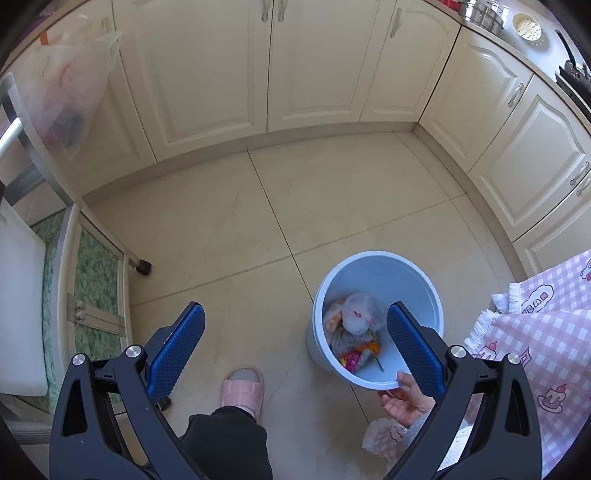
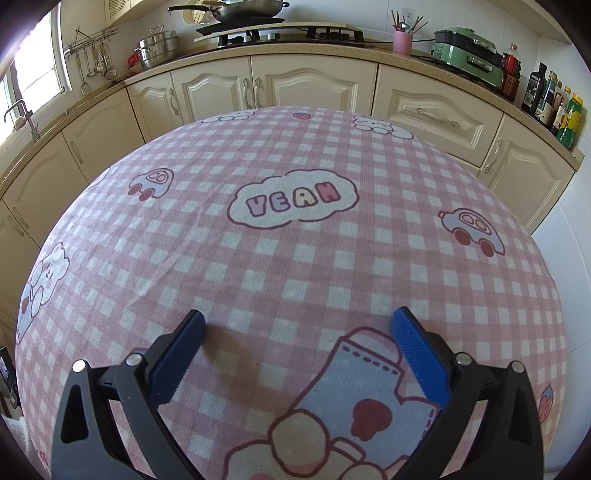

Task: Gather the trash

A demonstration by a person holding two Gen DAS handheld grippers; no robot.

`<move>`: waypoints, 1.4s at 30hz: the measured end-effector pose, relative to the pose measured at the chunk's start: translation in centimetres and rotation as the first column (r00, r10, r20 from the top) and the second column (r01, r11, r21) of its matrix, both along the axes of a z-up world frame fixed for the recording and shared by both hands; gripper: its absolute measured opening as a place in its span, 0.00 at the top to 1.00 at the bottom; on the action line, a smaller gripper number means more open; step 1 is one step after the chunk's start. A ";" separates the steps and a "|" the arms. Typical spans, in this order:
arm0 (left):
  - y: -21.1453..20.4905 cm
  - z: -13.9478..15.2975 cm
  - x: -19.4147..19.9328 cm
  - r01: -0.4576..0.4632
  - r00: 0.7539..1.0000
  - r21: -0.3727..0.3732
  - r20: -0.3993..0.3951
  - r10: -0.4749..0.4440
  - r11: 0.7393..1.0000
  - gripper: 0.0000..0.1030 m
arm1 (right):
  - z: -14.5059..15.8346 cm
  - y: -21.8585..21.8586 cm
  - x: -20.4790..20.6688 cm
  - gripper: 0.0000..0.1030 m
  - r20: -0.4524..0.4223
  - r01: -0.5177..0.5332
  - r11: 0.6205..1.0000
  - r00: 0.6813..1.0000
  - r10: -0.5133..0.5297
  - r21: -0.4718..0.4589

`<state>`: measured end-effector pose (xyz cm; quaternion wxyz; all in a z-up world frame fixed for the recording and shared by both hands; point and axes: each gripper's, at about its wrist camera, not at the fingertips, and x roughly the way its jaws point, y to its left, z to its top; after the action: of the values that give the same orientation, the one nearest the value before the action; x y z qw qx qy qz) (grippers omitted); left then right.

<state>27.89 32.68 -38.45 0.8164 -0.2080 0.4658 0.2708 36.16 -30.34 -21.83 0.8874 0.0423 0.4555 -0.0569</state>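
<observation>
**Both grippers wide open and empty; trash sits in a blue bucket on the kitchen floor**

A pale blue bucket (image 1: pixel 376 317) stands on the beige floor tiles (image 1: pixel 221 236), just beside the fringed edge of a pink checked tablecloth (image 1: pixel 546 332) that hangs down at the right; inside the bucket lies the trash (image 1: pixel 352 328): crumpled clear plastic, a grey wad and bright orange and pink wrappers; a bare hand (image 1: pixel 404 400) grips the bucket's near rim. Open floor stretches from the bucket to the cream cabinet doors (image 1: pixel 314 74) that wrap the far wall and the right side; on the left a chair leg (image 1: pixel 142 266) and a green glass-fronted cupboard (image 1: pixel 96 291) close that side in; a pink slipper (image 1: pixel 242 391) stands near the bucket, at the lower middle.

The left gripper (image 1: pixel 295 325) hangs above the floor with its blue pads (image 1: pixel 177 347) spread wide, holding nothing and touching nothing; its right finger overlaps the bucket in view.

The right gripper (image 2: pixel 299 332) sits low over the table top, spread just as wide and empty; its fingertips (image 2: pixel 404 326) are close to the cloth, though contact cannot be judged; the cloth around it lies flat, printed with cartoon cars and the word "VEAN" (image 2: pixel 293 201); beyond the table's far edge runs a countertop (image 2: pixel 295 50) with a gas hob (image 2: pixel 280 33) and a wok (image 2: pixel 247 7).
</observation>
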 end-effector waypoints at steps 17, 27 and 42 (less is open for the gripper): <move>-3.5 9.8 -5.5 0.016 0.985 0.114 0.167 -0.035 0.993 0.07 | 0.0 0.0 0.0 0.04 0.000 0.000 1.000 1.000 0.000 0.000; -9.3 17.8 -10.1 0.023 0.966 0.270 0.242 -0.091 0.963 0.07 | 0.0 0.0 0.0 0.04 0.000 0.000 1.000 1.000 0.000 0.000; -16.5 22.4 -12.5 0.113 0.937 0.393 0.265 -0.230 0.913 0.07 | 0.0 0.0 0.0 0.04 0.000 0.000 1.000 1.000 0.000 0.000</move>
<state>15.42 16.21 -16.07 0.9236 -0.0468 0.2910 0.2450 36.18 -30.34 -21.88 0.8874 0.0423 0.4555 -0.0570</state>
